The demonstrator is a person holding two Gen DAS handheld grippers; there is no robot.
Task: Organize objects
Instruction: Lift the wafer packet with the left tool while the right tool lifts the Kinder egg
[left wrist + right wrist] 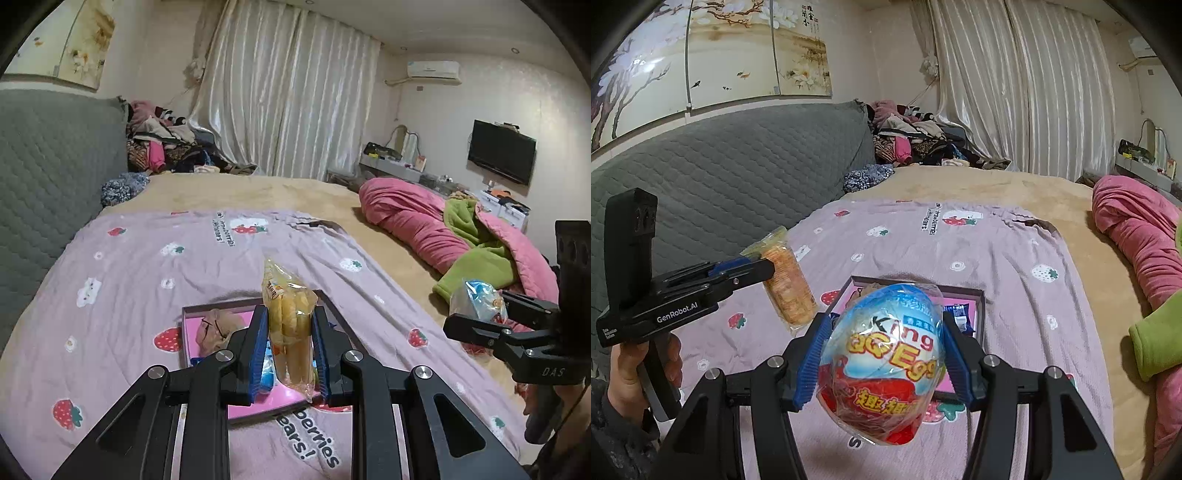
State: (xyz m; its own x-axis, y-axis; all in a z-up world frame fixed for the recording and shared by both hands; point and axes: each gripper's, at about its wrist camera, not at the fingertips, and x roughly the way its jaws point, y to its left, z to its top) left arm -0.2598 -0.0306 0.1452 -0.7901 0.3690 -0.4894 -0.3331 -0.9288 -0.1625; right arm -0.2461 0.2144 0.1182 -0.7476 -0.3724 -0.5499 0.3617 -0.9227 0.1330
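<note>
Bed (258, 192) w/ lilac strawberry-print sheet (129, 266) spreads below and ahead of both grippers. Pink-lined tray (979, 295) w/ dark rim lies on the sheet just under and beyond the tips; a few small packets inside, too hidden to name.

Wrapped toy egg (886, 362): biggest item, rigid shell by the look, prob light, loose crinkly film over it so likely slippery. Round shape could roll out of a weak pinch; best held across the widest part, which is where the pads sit now. Right gripper (886, 354) stands mid-wide, clamped on the egg's sides, egg clear of the tray, in the air.

Cracker packet (291, 325): slim clear sleeve of stacked biscuits, light, brittle inside, film slick. Squeeze gently mid-length, not on the sealed end flaps. Left gripper (290, 347) is pinched narrow on it, blue pads (258, 350) pressing either side of the stack, packet upright w/ top seal poking past the tips, above the tray's near edge.

A hand (628, 373) grips the left handle.
</note>
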